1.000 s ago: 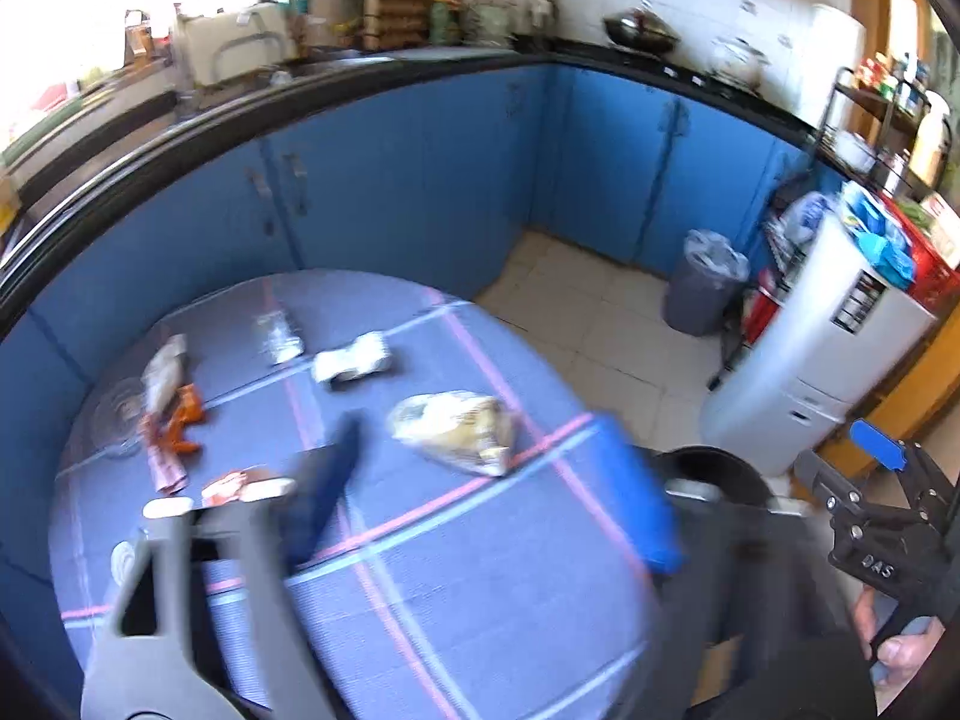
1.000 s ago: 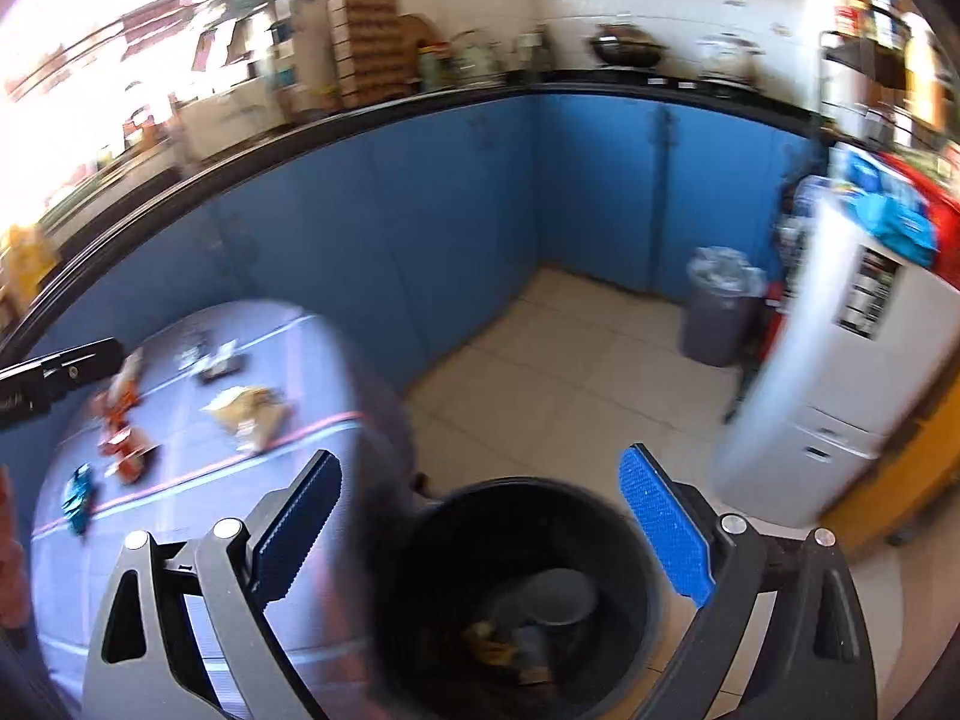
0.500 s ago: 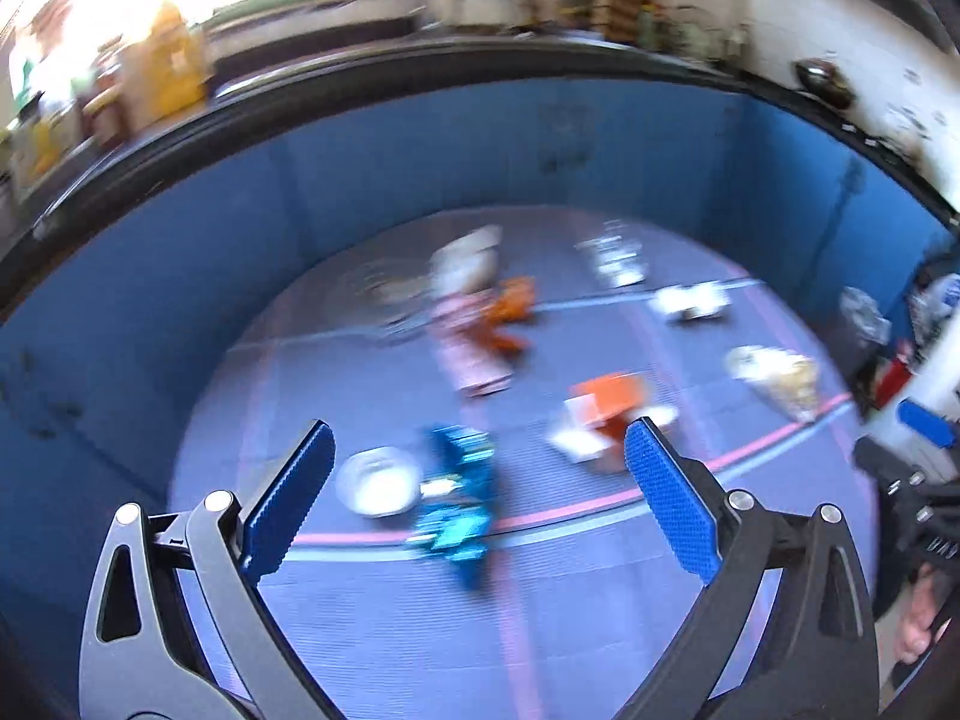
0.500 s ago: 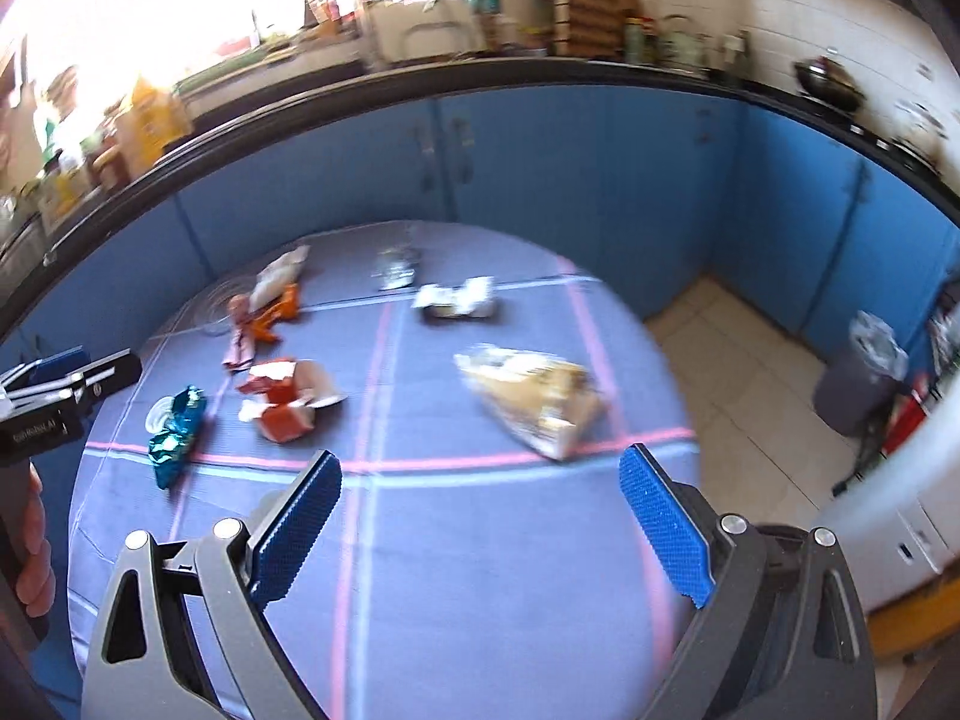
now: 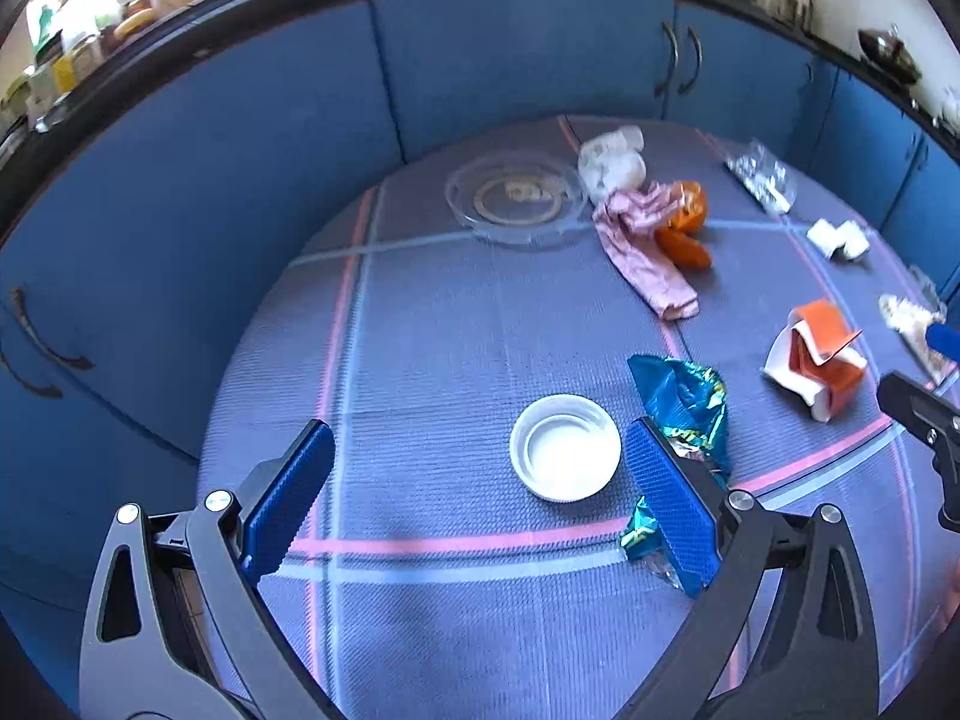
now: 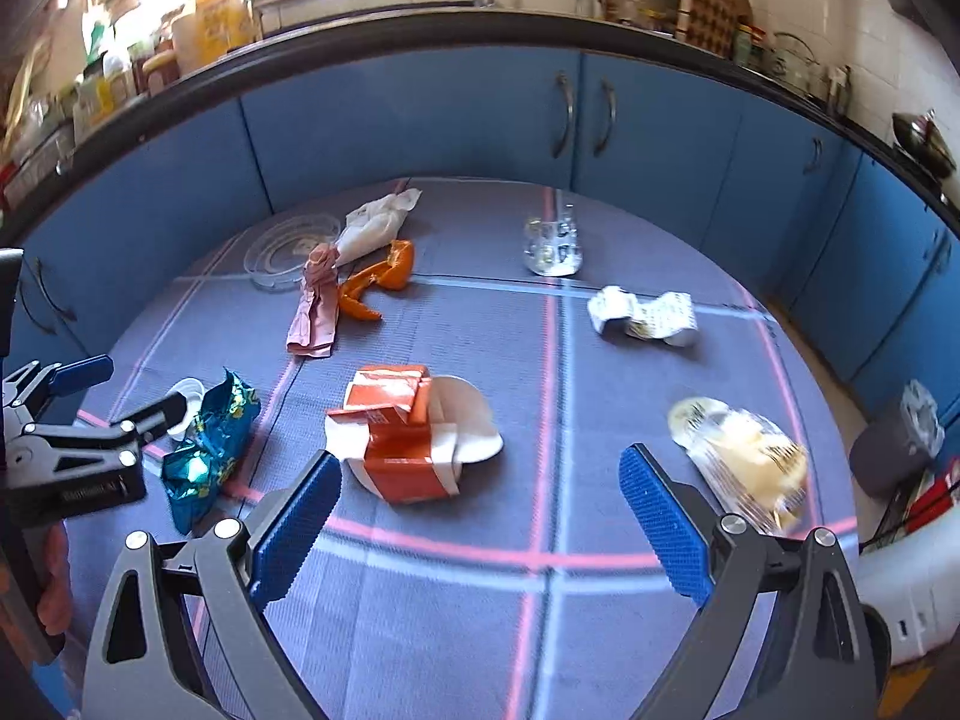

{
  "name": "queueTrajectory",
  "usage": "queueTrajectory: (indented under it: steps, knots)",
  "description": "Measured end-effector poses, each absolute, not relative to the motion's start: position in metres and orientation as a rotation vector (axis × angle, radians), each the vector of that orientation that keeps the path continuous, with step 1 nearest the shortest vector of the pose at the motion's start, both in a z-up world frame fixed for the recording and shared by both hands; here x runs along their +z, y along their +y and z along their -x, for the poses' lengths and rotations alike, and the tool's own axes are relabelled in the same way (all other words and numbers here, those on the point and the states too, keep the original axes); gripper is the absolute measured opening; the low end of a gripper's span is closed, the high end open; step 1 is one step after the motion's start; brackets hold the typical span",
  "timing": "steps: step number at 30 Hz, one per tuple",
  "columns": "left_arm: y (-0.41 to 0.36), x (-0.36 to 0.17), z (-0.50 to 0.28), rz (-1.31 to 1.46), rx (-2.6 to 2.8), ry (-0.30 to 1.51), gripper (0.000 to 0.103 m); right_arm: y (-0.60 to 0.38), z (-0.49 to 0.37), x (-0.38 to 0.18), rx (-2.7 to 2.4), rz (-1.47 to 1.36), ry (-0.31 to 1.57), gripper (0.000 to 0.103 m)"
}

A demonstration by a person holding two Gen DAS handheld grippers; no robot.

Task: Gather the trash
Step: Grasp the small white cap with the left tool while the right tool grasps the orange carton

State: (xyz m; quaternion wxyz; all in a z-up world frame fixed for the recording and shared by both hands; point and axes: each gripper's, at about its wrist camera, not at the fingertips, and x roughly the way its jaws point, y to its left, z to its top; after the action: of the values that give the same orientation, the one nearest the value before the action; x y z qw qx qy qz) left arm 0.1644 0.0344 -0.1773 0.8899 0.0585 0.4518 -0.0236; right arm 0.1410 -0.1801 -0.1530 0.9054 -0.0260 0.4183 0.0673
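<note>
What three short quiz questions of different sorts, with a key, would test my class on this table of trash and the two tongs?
1. True or false: the left tongs hold the white lid.
2. Which lies nearest the right tongs? A orange carton B glass C orange peel
3. Fill in: the blue wrapper lies beside the white ____.

Key: 1 false; 2 A; 3 lid.

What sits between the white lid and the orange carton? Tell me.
The crumpled teal wrapper lies between the white lid and the orange carton, clearest in the left wrist view; the right wrist view agrees.
</note>
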Motion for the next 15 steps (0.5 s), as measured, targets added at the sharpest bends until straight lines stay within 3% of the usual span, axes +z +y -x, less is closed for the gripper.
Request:
queueTrajectory:
  steps: [10,15]
  knots:
    - [0.033,-0.188,-0.180,-0.105,-0.061,0.972,0.095,-0.163,-0.167,-0.173,0.147,0.082,0.902,0.091]
    - [0.043,-0.189,-0.176,-0.056,-0.074,0.982,0.077,-0.158,-0.167,-0.176,0.142,0.123,0.893,0.091]
